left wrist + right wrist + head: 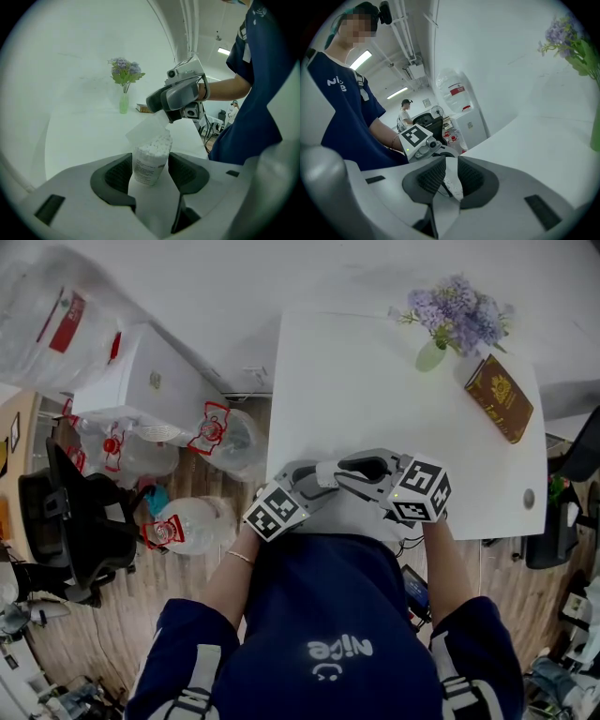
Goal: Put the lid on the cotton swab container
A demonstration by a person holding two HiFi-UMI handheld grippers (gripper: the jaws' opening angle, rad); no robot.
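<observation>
A small clear cotton swab container (151,158), full of white swabs and slightly tilted, sits between the pads of my left gripper (149,174), which is shut on it. Just above its open top hangs the translucent lid (146,130), tilted and pinched at one edge by my right gripper (174,118). In the right gripper view the jaws (451,169) are shut on that lid (453,185), with the left gripper's marker cube (415,137) behind. From the head view both grippers (302,482) (361,470) meet over the table's near edge; the container is hidden there.
On the white table (375,381) a green vase of purple flowers (455,320) and a brown book (499,397) stand at the far right. Water bottles (183,521) and a black chair (75,521) are on the floor to the left.
</observation>
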